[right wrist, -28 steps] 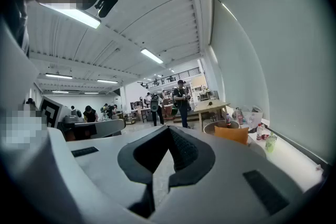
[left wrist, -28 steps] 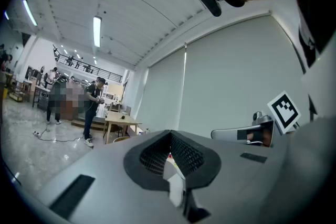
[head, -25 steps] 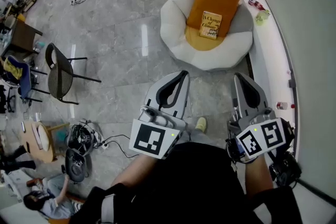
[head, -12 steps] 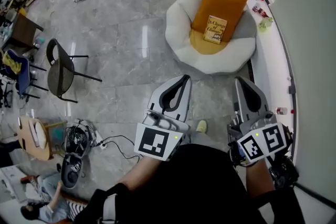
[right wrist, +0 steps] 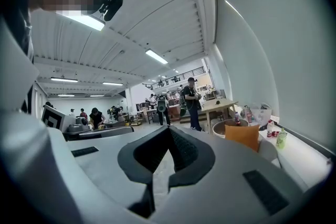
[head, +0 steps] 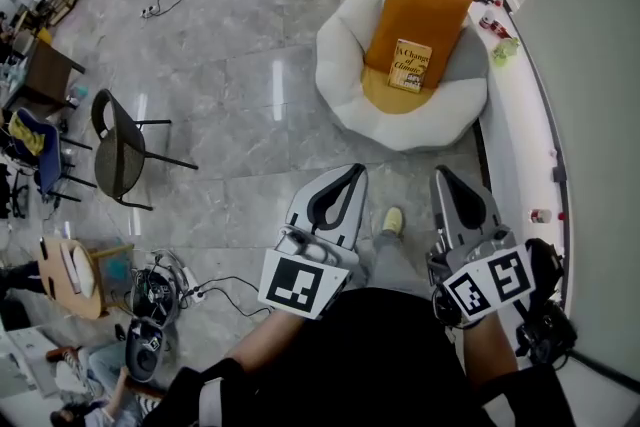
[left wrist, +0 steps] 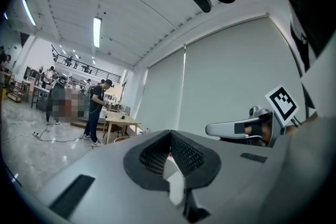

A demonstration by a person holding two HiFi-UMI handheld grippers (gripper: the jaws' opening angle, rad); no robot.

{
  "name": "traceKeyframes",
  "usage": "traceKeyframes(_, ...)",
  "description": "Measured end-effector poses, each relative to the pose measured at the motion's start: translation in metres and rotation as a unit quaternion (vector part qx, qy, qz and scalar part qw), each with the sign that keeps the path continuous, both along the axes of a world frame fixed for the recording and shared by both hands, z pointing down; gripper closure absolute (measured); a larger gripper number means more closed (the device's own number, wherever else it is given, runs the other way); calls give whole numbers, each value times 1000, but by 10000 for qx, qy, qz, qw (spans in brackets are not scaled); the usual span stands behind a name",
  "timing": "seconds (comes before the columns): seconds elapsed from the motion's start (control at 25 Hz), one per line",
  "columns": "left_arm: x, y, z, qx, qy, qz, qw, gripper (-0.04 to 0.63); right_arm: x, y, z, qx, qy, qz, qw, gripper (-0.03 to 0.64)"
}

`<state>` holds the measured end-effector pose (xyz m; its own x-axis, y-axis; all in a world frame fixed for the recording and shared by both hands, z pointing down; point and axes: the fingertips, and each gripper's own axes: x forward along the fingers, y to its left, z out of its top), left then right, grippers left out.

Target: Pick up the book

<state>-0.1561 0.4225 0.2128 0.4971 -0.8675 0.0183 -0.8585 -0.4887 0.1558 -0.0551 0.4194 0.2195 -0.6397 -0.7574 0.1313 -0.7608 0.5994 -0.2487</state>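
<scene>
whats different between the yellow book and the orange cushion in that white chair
Size: the orange fabric cushion is far larger than the pale yellow book.
Look: the cushion is plain orange, while the book's cover carries dark print.
Pose: the cushion leans against the back of the round white armchair, and the book rests in front of the cushion, against its lower part.
Both are rectangular and sit in that armchair.
</scene>
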Motion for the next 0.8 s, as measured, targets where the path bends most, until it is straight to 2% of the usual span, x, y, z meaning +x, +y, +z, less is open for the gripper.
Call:
traceKeyframes(0.16, 17, -14, 1, 53, -89, 207, 9997, 591, 12, -18, -1, 63, -68, 56, 9999, 607)
traceKeyframes(0.4, 34, -50, -5, 46, -81, 102, 9999, 591, 32, -55, -3, 120, -194, 2, 9997, 607)
traceKeyframes(0.52, 46, -72, -6, -84, -244, 106, 9996, 591, 45, -77, -6, 147, -280, -20, 9995, 607)
traceKeyframes(0.8, 83, -124, -17, 71, -217, 49, 9997, 591, 83, -133, -8, 138, -499, -6, 9987, 607)
